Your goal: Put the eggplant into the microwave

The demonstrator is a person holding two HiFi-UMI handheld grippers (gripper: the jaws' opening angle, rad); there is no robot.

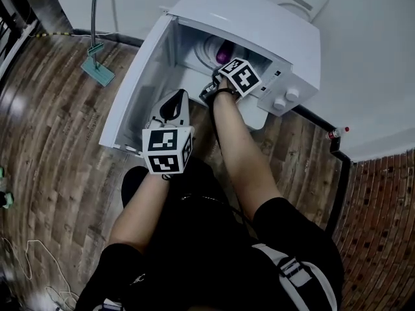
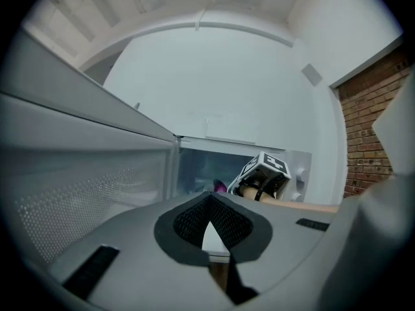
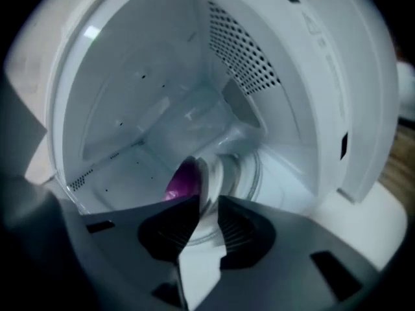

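Note:
The white microwave (image 1: 259, 24) stands on the wooden floor with its door (image 1: 139, 89) swung wide to the left. Inside lies the purple eggplant (image 1: 224, 52), against a white rounded piece (image 3: 211, 177) on the glass turntable (image 3: 256, 173). My right gripper (image 3: 204, 203) reaches into the cavity, its jaws open a little, and the eggplant (image 3: 183, 180) lies just past the fingertips, not gripped. My left gripper (image 1: 174, 105) hangs in front of the open door, shut and empty. In the left gripper view I see the door's inner panel (image 2: 78, 173), the eggplant (image 2: 220, 186) and the right gripper's marker cube (image 2: 269, 167).
A green floor tool (image 1: 97, 70) with a long handle lies to the left of the microwave. A black pipe (image 1: 334, 167) runs along the white wall at the right, with a small red-capped item (image 1: 338, 132) by it and a brick surface (image 1: 382, 225) beyond.

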